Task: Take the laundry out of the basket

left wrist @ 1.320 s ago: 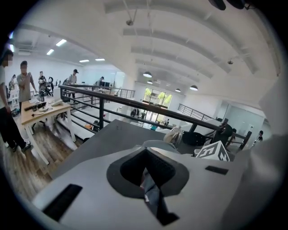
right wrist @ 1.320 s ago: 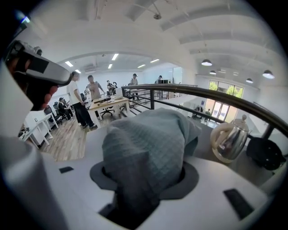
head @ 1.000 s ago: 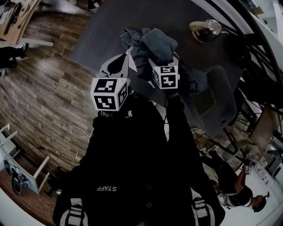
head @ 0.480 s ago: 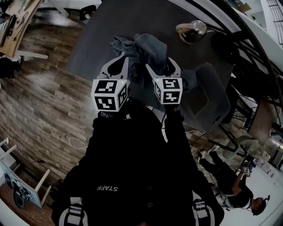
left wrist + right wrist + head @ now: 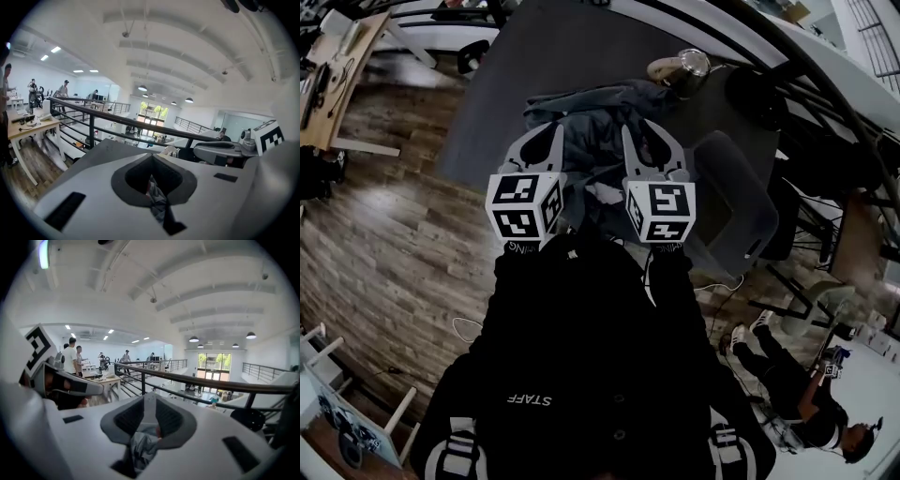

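A heap of dark grey-blue laundry (image 5: 591, 108) lies on the dark table (image 5: 502, 84), just beyond both grippers. The grey basket (image 5: 741, 202) stands to its right. Side by side above the heap's near edge are my left gripper (image 5: 553, 131) and right gripper (image 5: 633, 129). In the left gripper view, the left gripper (image 5: 152, 159) has its jaws together, with a fold of grey cloth (image 5: 159, 204) in the gap behind the tips. The jaws of the right gripper (image 5: 149, 399) have just been closing and now pinch wrinkled grey cloth (image 5: 140, 446).
A shiny metal kettle (image 5: 680, 67) sits on the table's far side. Wooden floor (image 5: 384, 216) lies to the left and a black railing (image 5: 825, 103) to the right. Desks and several people (image 5: 70, 357) are far off.
Both grippers have risen, the right one much more, coming up out of the laundry heap. The right jaws went from apart to nearly together, and the heap now shows farther ahead.
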A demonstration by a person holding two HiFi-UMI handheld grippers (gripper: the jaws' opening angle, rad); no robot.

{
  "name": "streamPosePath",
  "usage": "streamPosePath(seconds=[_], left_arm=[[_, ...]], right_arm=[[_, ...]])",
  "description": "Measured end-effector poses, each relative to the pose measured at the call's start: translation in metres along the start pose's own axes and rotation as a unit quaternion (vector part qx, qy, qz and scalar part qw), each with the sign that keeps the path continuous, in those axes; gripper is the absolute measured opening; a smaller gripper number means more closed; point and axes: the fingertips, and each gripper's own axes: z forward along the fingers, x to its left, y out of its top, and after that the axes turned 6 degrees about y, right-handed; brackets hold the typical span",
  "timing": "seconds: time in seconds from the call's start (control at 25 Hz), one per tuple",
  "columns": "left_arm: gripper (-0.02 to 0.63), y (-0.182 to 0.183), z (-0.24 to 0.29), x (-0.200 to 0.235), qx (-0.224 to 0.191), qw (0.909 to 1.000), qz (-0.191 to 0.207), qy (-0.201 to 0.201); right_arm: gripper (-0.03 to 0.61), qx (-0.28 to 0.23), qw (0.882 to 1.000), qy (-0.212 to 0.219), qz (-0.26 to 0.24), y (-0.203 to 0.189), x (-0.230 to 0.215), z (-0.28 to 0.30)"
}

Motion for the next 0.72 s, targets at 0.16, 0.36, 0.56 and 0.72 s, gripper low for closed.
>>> streamPosePath(seconds=[0.16,0.36,0.56,0.72], left_arm=[[0.0,0.025,-0.004,-0.016,-0.028,0.9995,0.009,-0.014],[0.0,0.053,-0.008,-0.05,-0.068,0.9967,0.026,-0.037],[0.0,0.076,-0.017,-0.08,-0.108,0.9916,0.05,-0.052],[0.0,0.093,-0.023,-0.094,-0.136,0.9869,0.068,-0.054]], right_arm=[[0.027,-0.041,0.999,-0.02,-0.009,0.034,-0.004,-0.017],[0.015,-0.084,0.996,-0.034,-0.017,0.069,-0.009,-0.04],[0.015,-0.114,0.992,-0.046,-0.021,0.094,-0.015,-0.063],[0.015,-0.133,0.989,-0.056,-0.018,0.108,-0.024,-0.078]])
